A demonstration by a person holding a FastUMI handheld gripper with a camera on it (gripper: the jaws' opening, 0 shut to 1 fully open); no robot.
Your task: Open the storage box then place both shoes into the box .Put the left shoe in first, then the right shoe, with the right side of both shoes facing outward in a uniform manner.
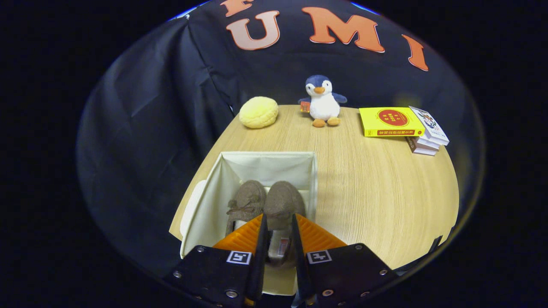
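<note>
In the gripper view, the open box (222,188) sits low and centre on the surface (376,188), with the left shoe (246,203) and right shoe (282,205) side by side inside. The gripper (278,231) is closed narrowly on the right shoe's heel, so this looks like the final placing step. Next it should open and back straight out without dragging the shoe.

Box (205,201) sits open on bench (376,192), near its left edge. Two shoes (265,201) in box side by side, toes pointing away. Gripper (279,233) over box's near end, fingers either side of the right shoe's (283,201) heel. Far side of bench, L to R: bun (258,112), penguin (323,102), books (402,124). Penguin stands upright; books stacked, far right.
</note>
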